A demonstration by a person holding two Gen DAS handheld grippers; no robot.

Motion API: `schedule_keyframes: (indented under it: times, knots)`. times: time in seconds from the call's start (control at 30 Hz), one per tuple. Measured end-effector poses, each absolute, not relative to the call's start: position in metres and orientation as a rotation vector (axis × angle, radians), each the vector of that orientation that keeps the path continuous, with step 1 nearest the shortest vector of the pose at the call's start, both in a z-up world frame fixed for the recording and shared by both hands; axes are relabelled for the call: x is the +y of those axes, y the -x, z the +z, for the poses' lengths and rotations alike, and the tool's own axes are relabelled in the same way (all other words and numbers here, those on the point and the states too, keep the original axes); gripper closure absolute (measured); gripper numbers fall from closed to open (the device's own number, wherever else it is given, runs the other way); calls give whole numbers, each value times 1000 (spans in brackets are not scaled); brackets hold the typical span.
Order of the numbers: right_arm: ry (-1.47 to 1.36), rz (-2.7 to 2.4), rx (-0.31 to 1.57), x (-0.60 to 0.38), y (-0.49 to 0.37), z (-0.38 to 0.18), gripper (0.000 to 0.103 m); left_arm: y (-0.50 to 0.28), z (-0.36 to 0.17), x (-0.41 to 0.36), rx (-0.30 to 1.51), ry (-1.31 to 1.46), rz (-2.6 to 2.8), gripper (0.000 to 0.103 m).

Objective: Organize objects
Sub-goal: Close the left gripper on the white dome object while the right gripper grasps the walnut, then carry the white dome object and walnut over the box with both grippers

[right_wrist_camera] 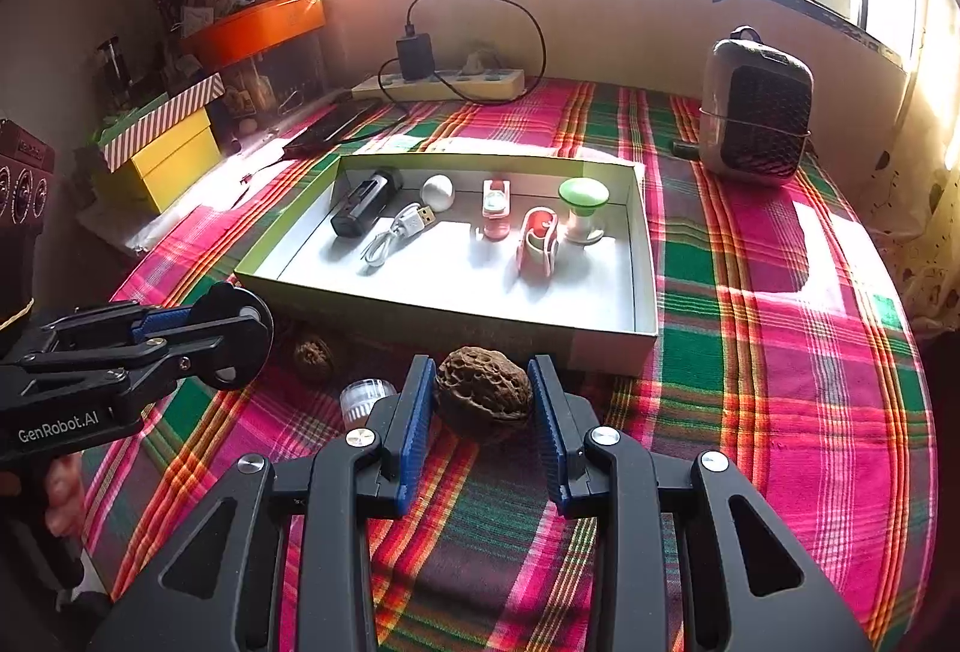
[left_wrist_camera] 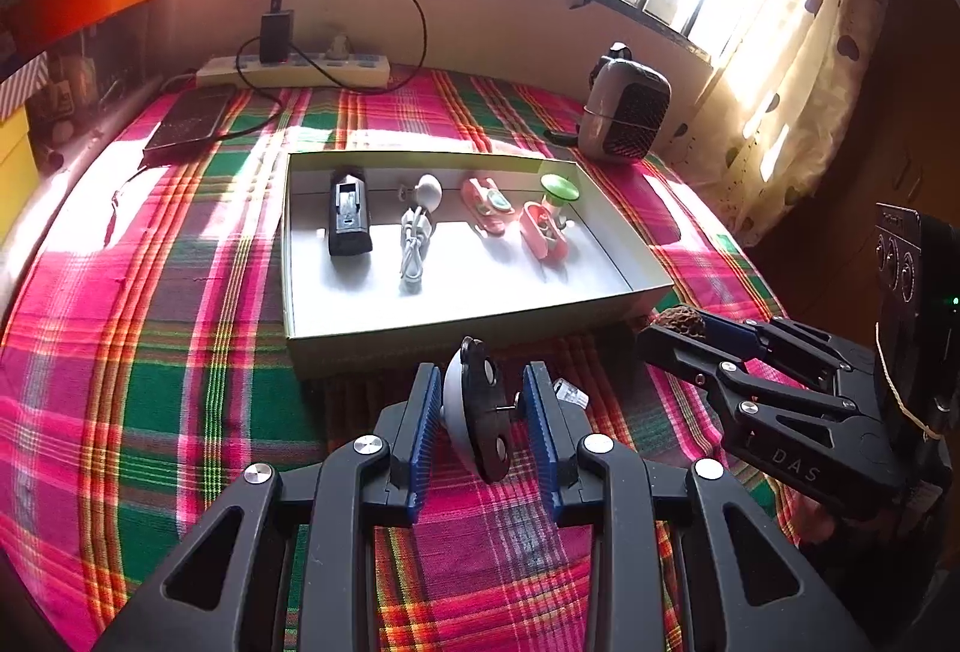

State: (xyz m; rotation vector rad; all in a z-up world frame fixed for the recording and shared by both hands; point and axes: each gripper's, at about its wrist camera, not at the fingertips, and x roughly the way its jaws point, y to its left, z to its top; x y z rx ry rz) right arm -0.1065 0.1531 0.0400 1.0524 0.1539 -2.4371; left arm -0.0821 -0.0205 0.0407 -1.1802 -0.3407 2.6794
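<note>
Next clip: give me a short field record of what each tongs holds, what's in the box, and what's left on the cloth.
left tongs: shut on a black-and-white disc
right tongs: shut on a walnut
box: open, holds a black device, cable, white egg shape, two pink items, green-topped item
left on cloth: second walnut, small clear cap

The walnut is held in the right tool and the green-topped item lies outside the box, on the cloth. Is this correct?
Not quite. The walnut is in the right tool, but the green-topped item stands inside the box, as the right wrist view shows.
</note>
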Motion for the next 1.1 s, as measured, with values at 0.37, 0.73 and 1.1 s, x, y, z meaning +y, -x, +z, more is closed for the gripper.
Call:
schedule_keyframes:
  times: [0.37, 0.73, 1.1]
  knots:
    - [-1020, -2428, 158, 142, 121, 49, 70, 97, 48, -29, -332, 1164, 2703, 77]
    - [-1015, -2408, 160, 125, 160, 52, 70, 125, 46, -42, -352, 1169, 2732, 77]
    - [-1072, -2343, 194, 95, 201, 36, 70, 148, 33, -45, -351, 1216, 2731, 77]
